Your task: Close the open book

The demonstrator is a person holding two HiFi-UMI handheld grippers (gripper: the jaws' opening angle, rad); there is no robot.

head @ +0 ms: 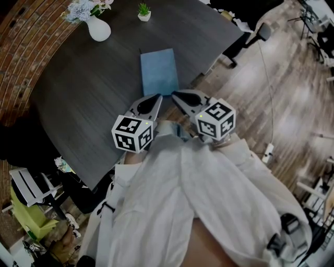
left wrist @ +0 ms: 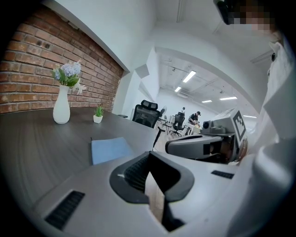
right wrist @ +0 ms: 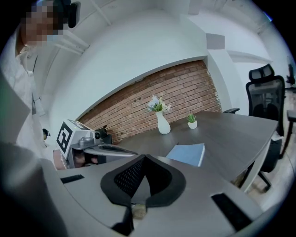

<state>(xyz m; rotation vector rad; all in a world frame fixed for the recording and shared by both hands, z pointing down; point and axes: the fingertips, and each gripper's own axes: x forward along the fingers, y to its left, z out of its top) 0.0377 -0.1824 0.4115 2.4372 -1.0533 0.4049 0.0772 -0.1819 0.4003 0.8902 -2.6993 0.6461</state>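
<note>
Hazard assessment: the table [head: 94, 88] carries the book [head: 159, 72] with its near right corner close to the table's edge, so a careless sweep from the left could, in my judgement, slide the book toward the floor; the cover is smooth and lies flat, which would let it skid rather than grip. The book presents only its blue cover, with no page spread on show; it reads as already closed, so any further contact risks disturbing work that appears done, or lifting the cover again. The left gripper [head: 158, 97] has its jaws clenched together on nothing; the right gripper [head: 174, 94] is likewise clenched and empty; both hover at the near side of the book, their tips angled inward toward each other just beside its near edge and apparently above it, not touching. Each gripper view shows the book ahead of the jaws and clear of them. The vase [head: 99, 28] and the small potted plant [head: 144, 12] stand well beyond the book's far side, outside any likely disturbance.
</note>
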